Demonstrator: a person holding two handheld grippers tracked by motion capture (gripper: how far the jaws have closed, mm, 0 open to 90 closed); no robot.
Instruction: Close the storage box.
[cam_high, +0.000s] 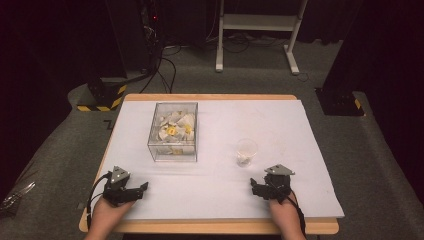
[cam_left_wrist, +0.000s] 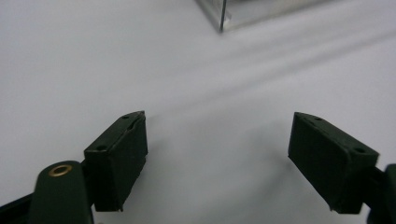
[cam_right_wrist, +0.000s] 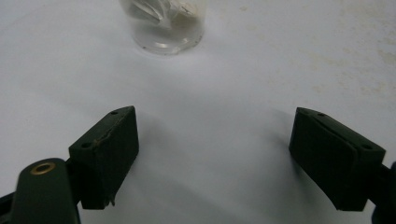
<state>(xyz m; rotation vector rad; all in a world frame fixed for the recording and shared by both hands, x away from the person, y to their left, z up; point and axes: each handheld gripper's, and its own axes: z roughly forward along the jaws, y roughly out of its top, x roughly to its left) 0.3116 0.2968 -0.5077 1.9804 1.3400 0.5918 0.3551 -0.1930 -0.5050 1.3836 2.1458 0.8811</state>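
Left gripper (cam_high: 141, 189) lower left, right gripper (cam_high: 256, 188) lower right, both jaws wide apart, empty. Clear box (cam_high: 173, 131) center-left, cup (cam_high: 246, 152) center-right on table (cam_high: 280, 125).

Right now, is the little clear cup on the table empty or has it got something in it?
Not empty: the clear cup stands upright with a few pale pieces at its bottom.

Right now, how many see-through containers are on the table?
2: a clear box of white and yellow pieces at left-centre, and a small clear cup to its right, ahead of the right gripper.
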